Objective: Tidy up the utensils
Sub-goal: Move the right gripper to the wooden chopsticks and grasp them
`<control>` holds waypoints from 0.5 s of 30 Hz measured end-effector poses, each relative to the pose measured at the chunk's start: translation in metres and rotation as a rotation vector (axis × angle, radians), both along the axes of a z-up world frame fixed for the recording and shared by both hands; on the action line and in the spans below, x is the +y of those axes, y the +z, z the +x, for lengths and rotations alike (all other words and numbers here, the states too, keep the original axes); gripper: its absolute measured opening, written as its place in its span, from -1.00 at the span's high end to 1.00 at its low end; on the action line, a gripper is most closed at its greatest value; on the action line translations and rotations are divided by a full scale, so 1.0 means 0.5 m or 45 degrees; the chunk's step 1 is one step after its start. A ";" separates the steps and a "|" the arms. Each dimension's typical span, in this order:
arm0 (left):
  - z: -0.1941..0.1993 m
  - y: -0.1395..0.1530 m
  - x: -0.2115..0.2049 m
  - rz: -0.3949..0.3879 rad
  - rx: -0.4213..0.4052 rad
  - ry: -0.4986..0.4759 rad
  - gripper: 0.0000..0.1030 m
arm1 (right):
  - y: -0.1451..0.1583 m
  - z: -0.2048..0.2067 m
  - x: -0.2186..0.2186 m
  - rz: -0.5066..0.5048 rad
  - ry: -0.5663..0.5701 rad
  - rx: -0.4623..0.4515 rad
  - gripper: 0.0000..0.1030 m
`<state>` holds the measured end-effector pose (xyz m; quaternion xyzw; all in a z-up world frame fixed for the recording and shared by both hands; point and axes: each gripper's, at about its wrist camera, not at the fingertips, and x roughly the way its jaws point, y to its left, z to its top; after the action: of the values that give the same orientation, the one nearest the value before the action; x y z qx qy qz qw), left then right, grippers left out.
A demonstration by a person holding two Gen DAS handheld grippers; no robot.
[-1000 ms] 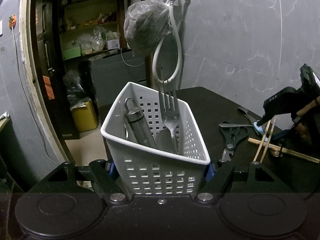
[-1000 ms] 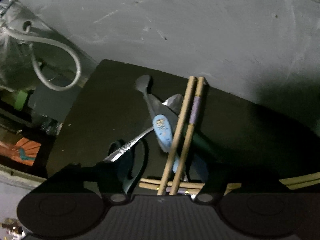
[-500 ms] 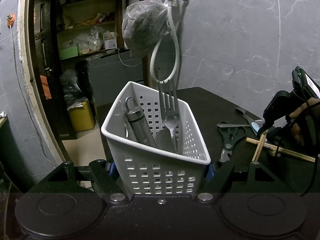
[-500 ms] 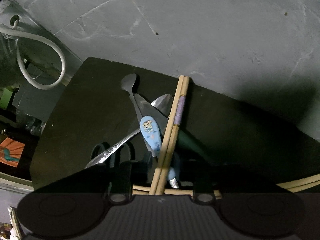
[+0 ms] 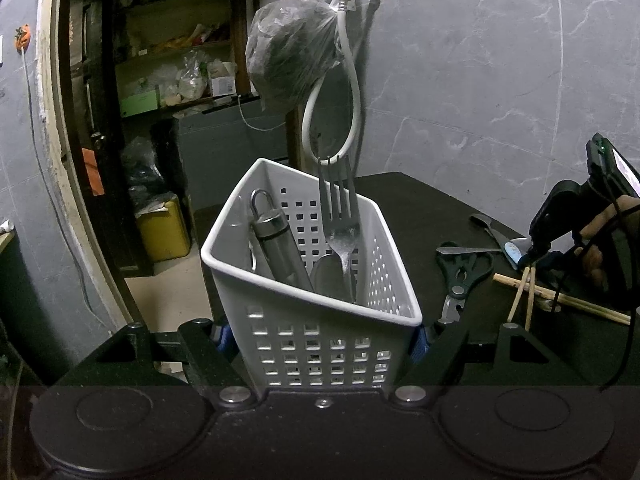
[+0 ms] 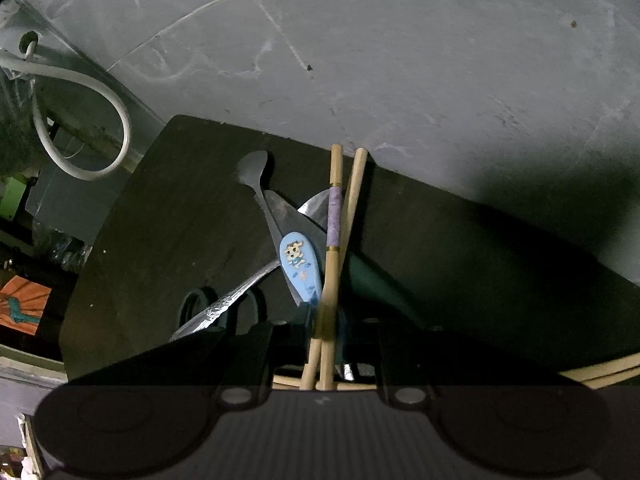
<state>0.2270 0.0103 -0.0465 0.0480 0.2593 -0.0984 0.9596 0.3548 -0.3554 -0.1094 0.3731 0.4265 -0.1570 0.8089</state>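
The left gripper (image 5: 320,340) clamps a perforated white plastic caddy (image 5: 316,332) holding a steel fork (image 5: 339,216). Far right, the right gripper (image 6: 326,328), jaws just closing, pinches two slim wooden chopsticks (image 6: 334,240) above the black table (image 6: 160,216).

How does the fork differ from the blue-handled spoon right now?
The fork stands tines-up in the white basket; the blue-handled spoon lies flat on the black table. The fork is all metal; the spoon's handle is blue with a cartoon print. Neither is gripped.

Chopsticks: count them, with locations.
4. Two wooden chopsticks sit in the right tool, whose jaws have just been closing on them; two more lie on the black table beneath. Others may be hidden.
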 end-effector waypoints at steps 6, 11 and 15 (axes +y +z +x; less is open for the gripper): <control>-0.001 0.001 -0.002 0.003 0.000 0.001 -0.50 | -0.002 -0.001 -0.014 0.017 0.016 -0.008 0.74; 0.001 0.003 -0.004 0.006 0.001 0.005 -0.49 | -0.003 -0.011 -0.011 0.008 0.008 -0.032 0.80; 0.003 0.003 -0.003 0.006 0.001 0.007 -0.49 | -0.001 -0.021 -0.013 0.023 -0.026 -0.050 0.87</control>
<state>0.2284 0.0088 -0.0452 0.0493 0.2601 -0.0951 0.9596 0.3440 -0.3620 -0.1100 0.3878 0.4080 -0.1540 0.8120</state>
